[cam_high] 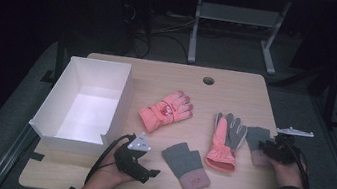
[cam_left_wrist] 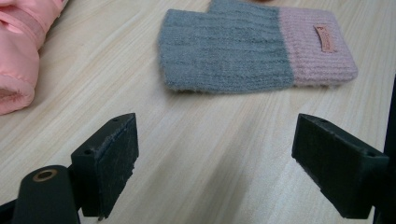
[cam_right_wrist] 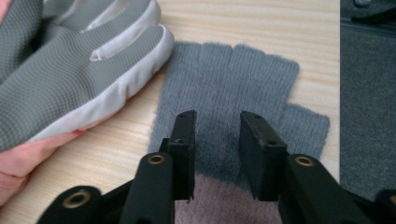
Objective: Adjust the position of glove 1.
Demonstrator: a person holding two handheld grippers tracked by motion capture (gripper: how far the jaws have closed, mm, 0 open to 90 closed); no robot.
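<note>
White box: (cam_high: 86,100) open carton at the table's left, top open, nothing seen inside.
Left gripper: (cam_high: 145,171) low at the near edge, just right of the box; jaws wide apart with bare tabletop between them, holding nothing.
Near mitt: (cam_high: 187,166) grey knit with pink cuff, flat on the table just right of the left gripper; in the left gripper view (cam_left_wrist: 254,49) it lies ahead of the jaws, long axis across their line, untouched.
Pink glove: (cam_high: 166,110) padded, at mid-table, fingers pointing away and right, apart from both grippers.
Grey-palm glove: (cam_high: 226,141) pink with grey palm up, right of centre, fingers pointing away; its finger edge touches or slightly overlaps the far mitt, as the right gripper view shows.
Far mitt: (cam_right_wrist: 243,107) grey knit with pink cuff, flat at the table's right, cuff toward the person, finger end pointing away.
Right gripper: (cam_right_wrist: 217,154) low over the far mitt near the join of cuff and grey; jaws narrow, a fold of knit between them; whether the pads already pinch it I cannot tell.
Key relation: far mitt lies directly under and ahead of the right gripper, long axis along the jaws' line; right hand (cam_high: 288,173) is the nearer one.
Judgement: a grip at the cuff end looks likely; the overlapping glove could drag.
</note>
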